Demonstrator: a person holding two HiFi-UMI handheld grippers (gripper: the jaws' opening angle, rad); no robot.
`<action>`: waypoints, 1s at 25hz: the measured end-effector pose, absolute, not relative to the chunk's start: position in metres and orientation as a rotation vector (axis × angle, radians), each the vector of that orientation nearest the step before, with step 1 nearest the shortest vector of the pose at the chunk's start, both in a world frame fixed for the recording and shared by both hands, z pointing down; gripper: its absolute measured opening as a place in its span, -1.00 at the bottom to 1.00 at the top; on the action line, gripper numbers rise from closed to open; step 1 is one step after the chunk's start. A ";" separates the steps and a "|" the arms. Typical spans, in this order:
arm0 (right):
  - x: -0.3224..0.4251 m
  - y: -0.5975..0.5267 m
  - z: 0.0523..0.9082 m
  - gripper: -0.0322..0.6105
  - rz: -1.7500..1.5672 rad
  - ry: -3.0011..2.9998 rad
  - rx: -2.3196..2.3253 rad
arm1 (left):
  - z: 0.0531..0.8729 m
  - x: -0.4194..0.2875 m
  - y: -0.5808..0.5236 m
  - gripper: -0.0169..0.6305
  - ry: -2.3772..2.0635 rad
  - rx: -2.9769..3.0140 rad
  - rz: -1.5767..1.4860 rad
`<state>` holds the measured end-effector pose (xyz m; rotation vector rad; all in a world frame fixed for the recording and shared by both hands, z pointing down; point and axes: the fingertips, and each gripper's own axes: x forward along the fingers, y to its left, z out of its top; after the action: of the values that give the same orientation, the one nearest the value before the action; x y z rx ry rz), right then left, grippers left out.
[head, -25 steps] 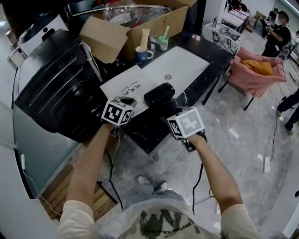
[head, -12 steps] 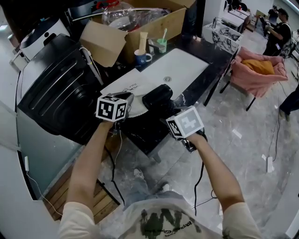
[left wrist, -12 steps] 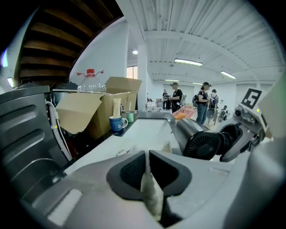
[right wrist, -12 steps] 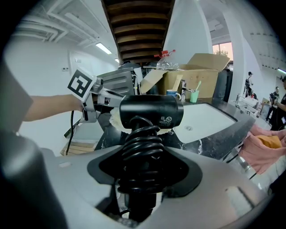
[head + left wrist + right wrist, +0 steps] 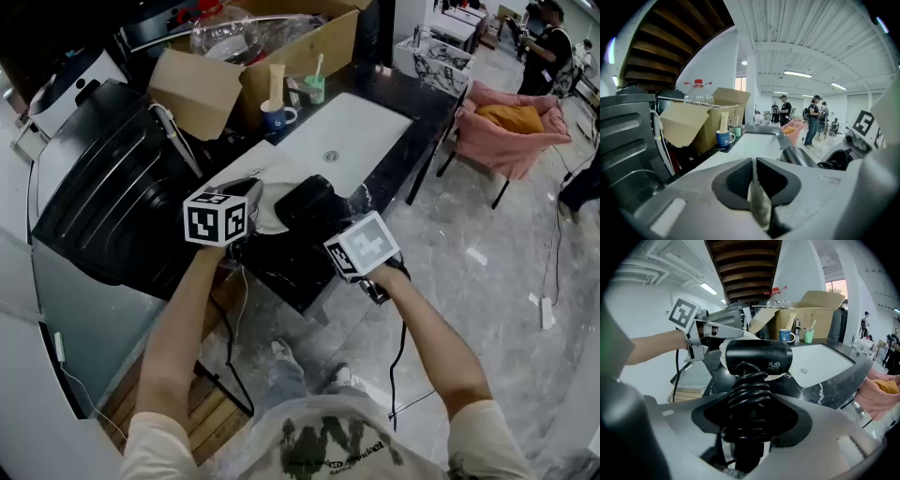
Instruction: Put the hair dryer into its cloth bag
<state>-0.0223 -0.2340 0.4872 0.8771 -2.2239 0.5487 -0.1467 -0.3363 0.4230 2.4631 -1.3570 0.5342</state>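
Hair dryer [image 5: 757, 357] in right hand-held gripper [image 5: 745, 425], just beside cloth bag [image 5: 274, 199] edge

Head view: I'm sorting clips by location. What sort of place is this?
Probably a mock bathroom corner in a big open workroom: a white sink set in a dark marble counter, a blue mug beside it, and people standing on the wide floor beyond.

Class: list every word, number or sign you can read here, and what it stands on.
Nothing reads clearly.
Hair dryer: white print and symbols, too small.
Blue mug: white mark, blurred.
Shirt: print too small.
Marker cubes: square patterns, no words.
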 end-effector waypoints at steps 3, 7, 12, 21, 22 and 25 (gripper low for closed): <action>-0.028 -0.233 0.491 -0.10 0.553 -2.218 0.872 | 0.412 -0.144 -0.340 -0.85 -1.366 2.470 0.464; -0.036 -0.230 0.496 -0.10 0.564 -2.207 0.865 | 0.400 -0.138 -0.343 -0.85 -1.343 2.497 0.408; -0.039 -0.231 0.500 -0.10 0.575 -2.197 0.860 | 0.394 -0.134 -0.345 -0.85 -1.309 2.510 0.369; -0.051 -0.248 0.506 -0.10 0.567 -2.184 0.830 | 0.397 -0.127 -0.334 -0.85 -1.182 2.565 0.394; -0.053 -0.250 0.506 -0.10 0.562 -2.183 0.823 | 0.398 -0.127 -0.332 -0.85 -1.169 2.569 0.394; -0.060 -0.261 0.506 -0.10 0.552 -2.183 0.811 | 0.395 -0.129 -0.329 -0.85 -1.133 2.587 0.396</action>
<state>-0.0597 -0.2614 0.5055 0.8111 -2.1829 0.5524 -0.1289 -0.3287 0.3949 2.5874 -1.1328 0.3963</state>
